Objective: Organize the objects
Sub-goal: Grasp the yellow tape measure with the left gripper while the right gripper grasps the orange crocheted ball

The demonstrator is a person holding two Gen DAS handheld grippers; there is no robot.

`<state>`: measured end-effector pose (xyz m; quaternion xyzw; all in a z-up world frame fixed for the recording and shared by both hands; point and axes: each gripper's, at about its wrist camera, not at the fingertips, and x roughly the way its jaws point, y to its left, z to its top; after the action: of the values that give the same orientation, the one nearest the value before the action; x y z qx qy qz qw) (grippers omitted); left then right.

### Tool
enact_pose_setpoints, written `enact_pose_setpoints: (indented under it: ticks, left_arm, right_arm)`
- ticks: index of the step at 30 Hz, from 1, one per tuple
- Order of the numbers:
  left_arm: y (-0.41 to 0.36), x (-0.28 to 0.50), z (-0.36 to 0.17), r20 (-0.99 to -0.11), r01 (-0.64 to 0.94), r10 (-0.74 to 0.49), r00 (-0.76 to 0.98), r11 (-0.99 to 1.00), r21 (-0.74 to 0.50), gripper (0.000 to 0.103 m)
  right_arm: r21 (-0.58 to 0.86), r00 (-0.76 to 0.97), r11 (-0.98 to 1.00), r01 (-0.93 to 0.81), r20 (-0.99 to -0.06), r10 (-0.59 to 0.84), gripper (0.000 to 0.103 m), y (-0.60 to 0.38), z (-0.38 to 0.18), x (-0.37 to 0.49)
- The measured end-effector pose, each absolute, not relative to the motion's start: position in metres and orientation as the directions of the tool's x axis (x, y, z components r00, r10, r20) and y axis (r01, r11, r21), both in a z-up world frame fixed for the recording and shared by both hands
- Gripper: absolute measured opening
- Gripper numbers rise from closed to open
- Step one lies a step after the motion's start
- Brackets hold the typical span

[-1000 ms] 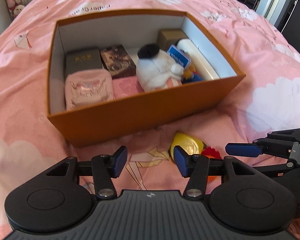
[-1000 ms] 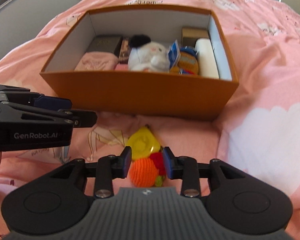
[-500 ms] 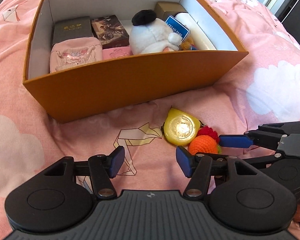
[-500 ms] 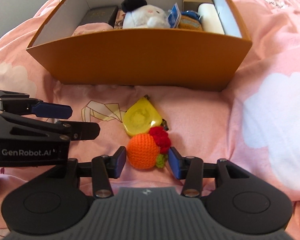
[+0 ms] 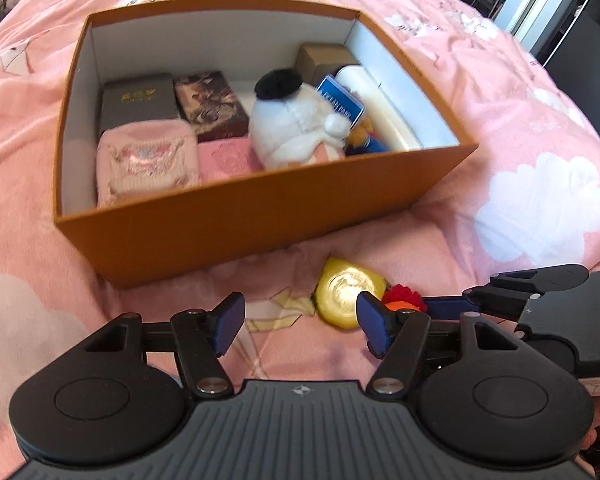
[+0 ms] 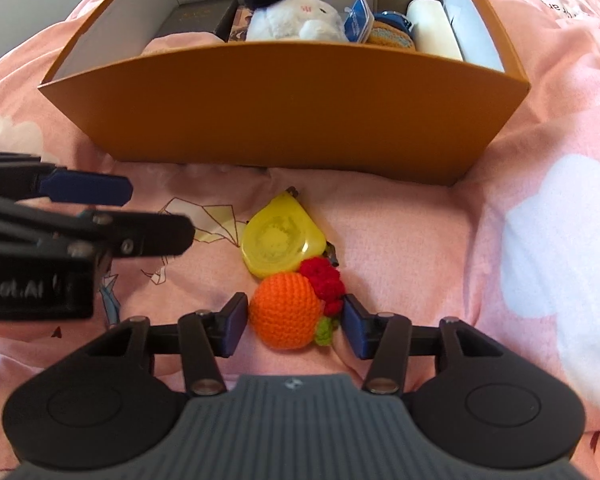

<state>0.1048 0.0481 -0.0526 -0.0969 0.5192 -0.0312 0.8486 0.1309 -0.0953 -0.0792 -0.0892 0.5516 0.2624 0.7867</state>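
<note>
Left gripper (image 5: pixel 300 322): over the pink bedspread (image 5: pixel 520 120) in front of the box, jaws wide and opening further, with only cloth between them.
Orange box (image 6: pixel 284 120): open-topped, sitting on the bed beyond both grippers, already well filled.
Box contents, left to right: pink folded cloth (image 5: pixel 146 166), dark case (image 5: pixel 138 100), patterned brown box (image 5: pixel 210 104), white plush toy (image 5: pixel 292 126), blue tag (image 5: pixel 340 106), crocheted blue-and-tan piece (image 6: pixel 392 32), cream roll (image 5: pixel 376 108), tan carton (image 5: pixel 324 58) in the far corner.
Yellow tape measure (image 6: pixel 282 240): lying on the bedspread just in front of the box's near wall, touching the crocheted toy.
Orange crocheted fruit (image 6: pixel 286 310): on the bedspread, red and green bits on its right side, sitting between the right gripper's pads.
Right gripper (image 6: pixel 296 324): lowered around the fruit, jaws opening; pads just beside it, small gaps showing, no grip yet.
Progress: I'd judge it mostly done; two loose pieces seem left to box.
Hard to see: the floor of the box behind its near wall; the fruit is mostly hidden in the left view; whatever lies on the bed outside both frames.
</note>
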Motion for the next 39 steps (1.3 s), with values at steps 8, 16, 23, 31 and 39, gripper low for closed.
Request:
enact_pose_setpoints:
  ticks: [8, 16, 23, 31, 39]
  left_arm:
    - [0.037, 0.119, -0.057, -0.856, 0.047, -0.198, 0.478, 0.979, -0.201, 0.062]
    - [0.021, 0.128, -0.070, -0.855, 0.158, -0.256, 0.451, 0.966, -0.206, 0.066]
    - [0.023, 0.130, -0.076, -0.846, 0.200, -0.276, 0.455, 0.958, -0.205, 0.081]
    - [0.013, 0.138, -0.094, -0.886, 0.283, -0.233, 0.401, 0.951, -0.122, 0.078]
    - [0.001, 0.141, -0.114, -0.897, 0.355, -0.237, 0.373, 0.930, -0.098, 0.076]
  right_arm:
    - [0.080, 0.338, 0.844, -0.530, -0.893, 0.297, 0.052, -0.106, -0.055, 0.139]
    - [0.039, 0.338, 0.829, -0.558, -0.901, 0.270, 0.052, -0.111, -0.066, 0.145]
    - [0.072, 0.308, 0.830, -0.553, -0.908, 0.284, 0.052, -0.122, -0.072, 0.150]
    - [0.164, 0.265, 0.842, -0.514, -0.903, 0.338, 0.051, -0.143, -0.072, 0.156]
    - [0.194, 0.247, 0.841, -0.505, -0.901, 0.356, 0.052, -0.142, -0.071, 0.161]
